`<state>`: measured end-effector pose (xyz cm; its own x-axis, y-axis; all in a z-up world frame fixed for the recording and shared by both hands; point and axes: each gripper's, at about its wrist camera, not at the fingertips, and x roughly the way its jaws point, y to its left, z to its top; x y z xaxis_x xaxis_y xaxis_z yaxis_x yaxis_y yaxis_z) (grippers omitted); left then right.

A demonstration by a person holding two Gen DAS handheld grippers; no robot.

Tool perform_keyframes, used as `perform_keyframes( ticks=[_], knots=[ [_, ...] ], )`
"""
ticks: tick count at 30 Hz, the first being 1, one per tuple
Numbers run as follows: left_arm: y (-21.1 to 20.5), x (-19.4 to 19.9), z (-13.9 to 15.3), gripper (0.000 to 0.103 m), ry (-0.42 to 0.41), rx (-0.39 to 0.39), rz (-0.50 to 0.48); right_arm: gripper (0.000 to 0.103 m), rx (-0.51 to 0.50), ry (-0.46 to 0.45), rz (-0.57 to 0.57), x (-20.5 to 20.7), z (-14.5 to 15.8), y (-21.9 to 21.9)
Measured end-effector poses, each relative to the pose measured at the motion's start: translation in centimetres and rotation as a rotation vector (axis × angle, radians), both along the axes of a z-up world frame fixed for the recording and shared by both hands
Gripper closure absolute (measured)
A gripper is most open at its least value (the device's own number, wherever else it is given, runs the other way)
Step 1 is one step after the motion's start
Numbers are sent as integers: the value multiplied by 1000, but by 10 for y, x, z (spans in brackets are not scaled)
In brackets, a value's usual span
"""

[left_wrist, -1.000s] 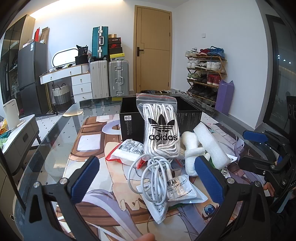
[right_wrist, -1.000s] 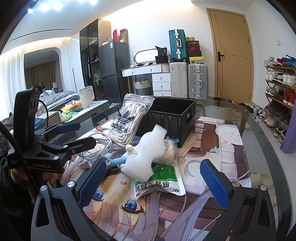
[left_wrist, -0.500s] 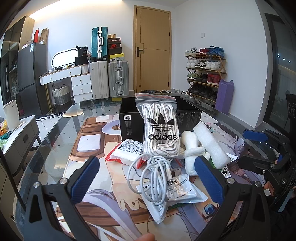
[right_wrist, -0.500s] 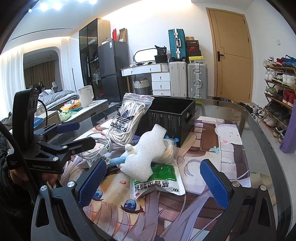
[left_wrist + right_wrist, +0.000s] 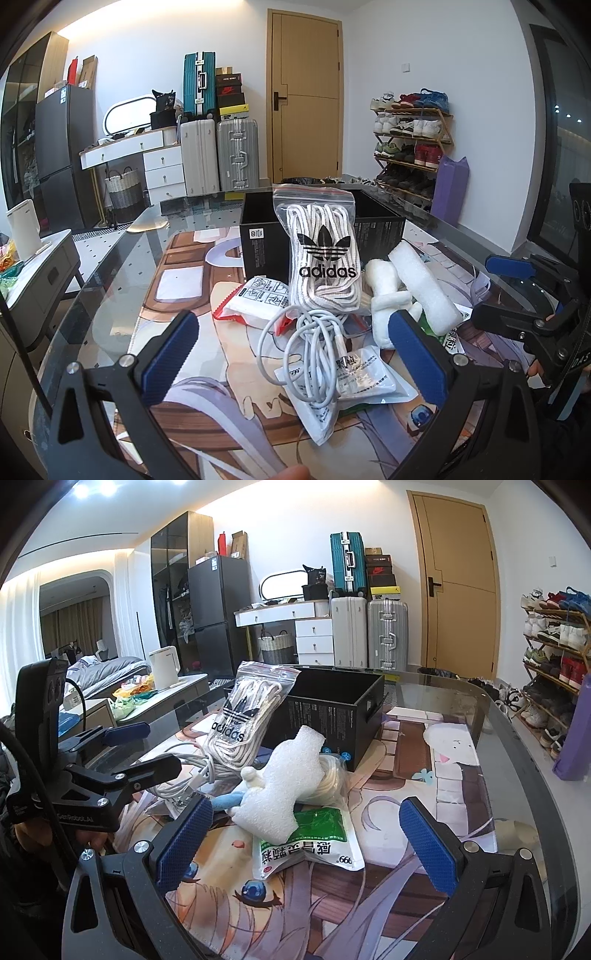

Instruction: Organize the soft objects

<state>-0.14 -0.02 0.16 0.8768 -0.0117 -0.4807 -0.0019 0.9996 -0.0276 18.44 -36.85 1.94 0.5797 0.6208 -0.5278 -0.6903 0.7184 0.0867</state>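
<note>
A heap of soft items lies on the printed mat in front of a black open box (image 5: 262, 251) (image 5: 332, 716). A zip bag of white adidas laces (image 5: 321, 258) (image 5: 247, 723) leans on the box. Below it lie a coiled white cable (image 5: 314, 343), a white foam piece (image 5: 424, 288) (image 5: 284, 786), a white plush toy (image 5: 384, 306) and a green packet (image 5: 314, 845). My left gripper (image 5: 293, 354) (image 5: 144, 751) is open, short of the cable. My right gripper (image 5: 306, 843) (image 5: 506, 293) is open, just short of the foam and packet.
A red-edged white packet (image 5: 258, 299) and a clear pouch (image 5: 362, 373) lie in the heap. The glass table's curved edge (image 5: 517, 746) runs along the right. Bare mat (image 5: 424, 775) lies right of the heap. Suitcases, drawers and a shoe rack stand beyond.
</note>
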Motion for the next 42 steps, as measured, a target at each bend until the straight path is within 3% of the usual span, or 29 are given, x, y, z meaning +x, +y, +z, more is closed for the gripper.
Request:
perform_keyframes(
  ticks=[13,28,33,37,42],
  knots=[
    [8,4,-2,0,15,-7,9,0,-35,21,-7,7,2,6],
    [9,4,-3,0,15,3,9,1,-57,132,0,31,-8,18],
    [8,4,-3,0,14,8,8,11,-60,157,21,37,-10,26],
    [8,5,-3,0,15,4,11,30,-64,199,30,44,-14,32],
    [8,5,-3,0,16,6,10,35,-57,207,44,45,-14,34]
  ],
)
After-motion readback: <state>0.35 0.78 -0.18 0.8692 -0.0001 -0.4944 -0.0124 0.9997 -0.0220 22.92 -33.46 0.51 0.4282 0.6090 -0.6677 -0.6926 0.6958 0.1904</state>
